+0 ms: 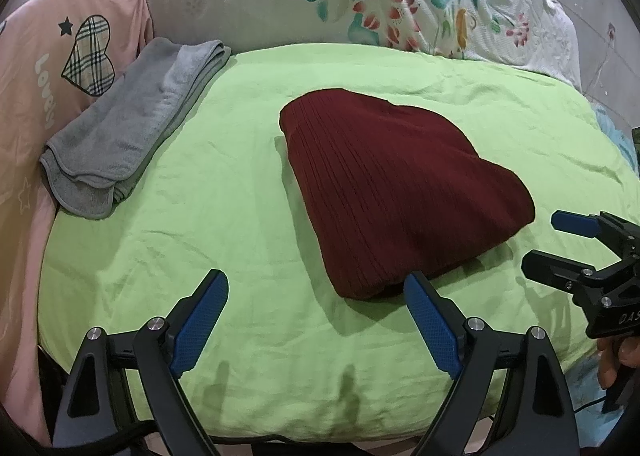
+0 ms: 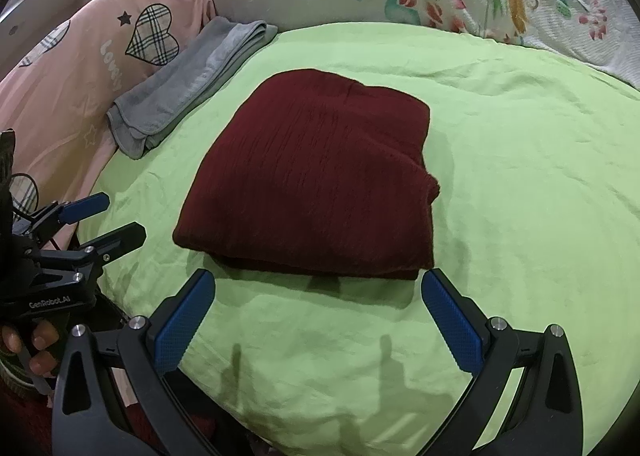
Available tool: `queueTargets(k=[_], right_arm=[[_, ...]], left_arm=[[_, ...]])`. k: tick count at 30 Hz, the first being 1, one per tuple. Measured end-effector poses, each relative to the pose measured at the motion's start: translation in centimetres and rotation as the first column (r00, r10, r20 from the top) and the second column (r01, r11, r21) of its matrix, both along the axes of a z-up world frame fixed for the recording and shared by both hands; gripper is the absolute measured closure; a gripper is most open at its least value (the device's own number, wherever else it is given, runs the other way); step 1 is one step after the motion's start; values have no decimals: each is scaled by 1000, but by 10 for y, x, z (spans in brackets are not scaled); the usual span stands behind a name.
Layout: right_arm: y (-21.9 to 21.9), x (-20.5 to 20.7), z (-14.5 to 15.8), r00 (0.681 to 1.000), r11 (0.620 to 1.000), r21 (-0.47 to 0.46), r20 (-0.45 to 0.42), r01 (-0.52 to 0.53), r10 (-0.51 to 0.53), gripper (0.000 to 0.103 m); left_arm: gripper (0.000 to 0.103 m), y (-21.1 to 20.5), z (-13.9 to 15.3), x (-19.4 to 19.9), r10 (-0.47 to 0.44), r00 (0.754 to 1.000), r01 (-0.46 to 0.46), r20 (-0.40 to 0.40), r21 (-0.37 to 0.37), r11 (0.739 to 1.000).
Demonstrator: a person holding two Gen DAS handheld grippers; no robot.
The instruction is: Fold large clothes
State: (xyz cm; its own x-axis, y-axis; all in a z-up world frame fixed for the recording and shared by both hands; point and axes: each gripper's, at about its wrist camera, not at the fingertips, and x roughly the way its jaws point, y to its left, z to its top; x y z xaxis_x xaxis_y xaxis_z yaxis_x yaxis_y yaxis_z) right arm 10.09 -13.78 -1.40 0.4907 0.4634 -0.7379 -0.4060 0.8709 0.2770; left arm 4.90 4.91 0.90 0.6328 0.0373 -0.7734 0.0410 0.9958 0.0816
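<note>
Blue pads spread wide on my left gripper (image 1: pixel 316 288), empty above the green sheet (image 1: pixel 200 216). Same with my right gripper (image 2: pixel 318 288), jaws wide, holding nothing. "GenRobot.AI" reads on the left one's body; my fingers (image 2: pixel 40 340) wrap its handle. Folded maroon sweater (image 2: pixel 312 180) lies just ahead, gray towel (image 1: pixel 132 124) beyond, against the pink "Lovely" bedding (image 1: pixel 48 68).

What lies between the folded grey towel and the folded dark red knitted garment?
Only bare green bedsheet, between grey towel and dark red garment; both views show it.
</note>
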Motion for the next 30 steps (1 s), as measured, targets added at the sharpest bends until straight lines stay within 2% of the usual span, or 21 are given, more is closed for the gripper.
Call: queueTargets(k=[3,12,30], right_arm=[[-1,4,1,1000,1000,3,0,6,-6,0],[0,16,5,1000,1000,16,11,6,-7,0],[6,20,8,1000,999,32,24,2,-3,0]], left_arm=[[13,-1,0,5,7,1000,-7,8,20,1000],[13,5,-3,21,41,999,-41,-27,-12,999],[13,0,-5,26,51,998,-51,-30,-6,999]])
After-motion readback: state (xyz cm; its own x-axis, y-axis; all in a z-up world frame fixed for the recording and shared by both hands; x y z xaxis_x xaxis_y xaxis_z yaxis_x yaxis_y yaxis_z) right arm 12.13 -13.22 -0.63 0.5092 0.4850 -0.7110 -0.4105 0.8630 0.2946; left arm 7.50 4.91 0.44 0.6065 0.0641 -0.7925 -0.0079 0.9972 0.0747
